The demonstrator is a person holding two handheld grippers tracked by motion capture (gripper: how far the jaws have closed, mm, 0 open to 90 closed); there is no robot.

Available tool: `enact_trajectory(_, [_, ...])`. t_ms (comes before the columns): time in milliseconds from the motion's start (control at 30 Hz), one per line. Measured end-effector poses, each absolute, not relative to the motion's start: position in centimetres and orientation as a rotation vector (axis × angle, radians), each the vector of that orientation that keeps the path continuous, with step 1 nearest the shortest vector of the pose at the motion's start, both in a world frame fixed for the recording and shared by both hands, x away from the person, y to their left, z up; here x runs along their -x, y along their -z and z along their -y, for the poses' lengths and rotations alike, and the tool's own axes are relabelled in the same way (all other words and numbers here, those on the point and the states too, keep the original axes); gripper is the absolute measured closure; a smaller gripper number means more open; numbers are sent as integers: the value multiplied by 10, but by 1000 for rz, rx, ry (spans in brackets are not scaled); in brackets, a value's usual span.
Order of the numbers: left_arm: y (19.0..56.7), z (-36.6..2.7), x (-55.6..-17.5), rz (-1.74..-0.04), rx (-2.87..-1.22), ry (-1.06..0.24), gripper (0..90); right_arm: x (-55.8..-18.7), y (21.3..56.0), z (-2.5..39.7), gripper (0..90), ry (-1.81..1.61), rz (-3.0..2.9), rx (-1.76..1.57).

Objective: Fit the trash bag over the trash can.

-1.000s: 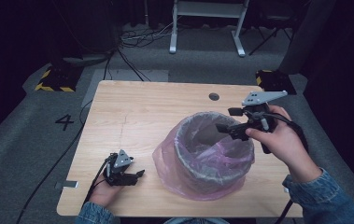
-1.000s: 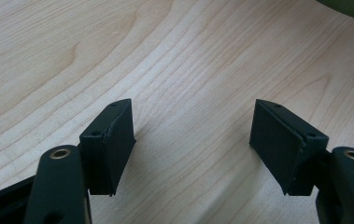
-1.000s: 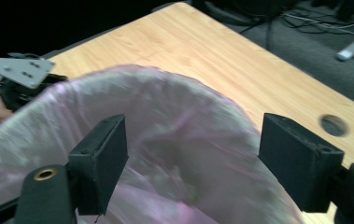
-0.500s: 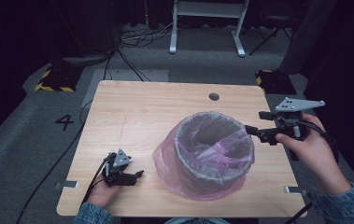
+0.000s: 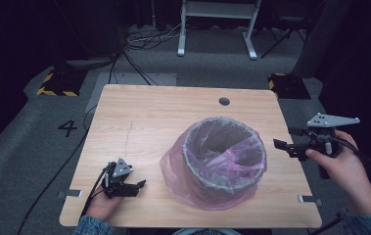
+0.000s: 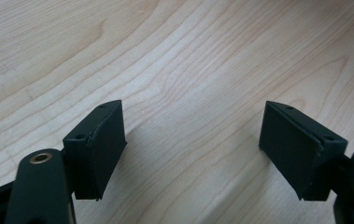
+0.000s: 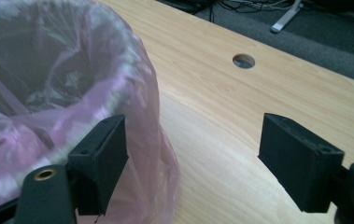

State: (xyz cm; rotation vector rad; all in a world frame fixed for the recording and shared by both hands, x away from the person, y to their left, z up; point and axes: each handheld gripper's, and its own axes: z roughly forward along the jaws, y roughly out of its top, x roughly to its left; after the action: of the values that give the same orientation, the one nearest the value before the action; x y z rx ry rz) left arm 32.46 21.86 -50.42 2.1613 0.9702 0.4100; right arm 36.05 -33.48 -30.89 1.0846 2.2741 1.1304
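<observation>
— What has changed? 
— The bin [image 5: 224, 156] with its pink bag [image 5: 195, 188] sits on the table [image 5: 144, 122], now just left of the right tongs [image 5: 282, 147], which have drawn back past the table's edge, jaws wide, empty. 
— And the left tongs [image 5: 136, 186]? 
— Unmoved, wide open, empty, bin to their right.

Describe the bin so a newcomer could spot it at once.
Start at the wooden table. On its right half, short of the round hole, stands the bin. It is the table's one tall round thing, lined with a pink bag that spills over its rim.
</observation>
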Motion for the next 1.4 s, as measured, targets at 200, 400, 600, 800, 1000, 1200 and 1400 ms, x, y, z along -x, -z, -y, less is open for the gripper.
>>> enact_trajectory(200, [504, -220, -323, -977, -2157, -410, 226, -356, 329, 347, 239, -1119, -2280, -1135])
enact_trajectory(400, [504, -220, -323, -983, -2156, -411, 222, -352, 361, 355, 239, -1094, -2307, -1187])
enact_trajectory(600, [505, -220, -323, -986, -2152, -410, 222, -350, 391, 362, 239, -1060, -2320, -1210])
enact_trajectory(800, [505, -219, -323, -986, -2152, -411, 222, -347, 417, 366, 239, -1040, -2329, -1218])
enact_trajectory(1000, [505, -219, -323, -986, -2152, -411, 222, -345, 441, 369, 238, -1035, -2331, -1243])
enact_trajectory(1200, [505, -220, -323, -983, -2154, -411, 222, -342, 464, 374, 228, -1017, -2322, -1274])
enact_trajectory(1400, [505, -220, -323, -983, -2155, -412, 221, -339, 488, 377, 215, -968, -2324, -1268])
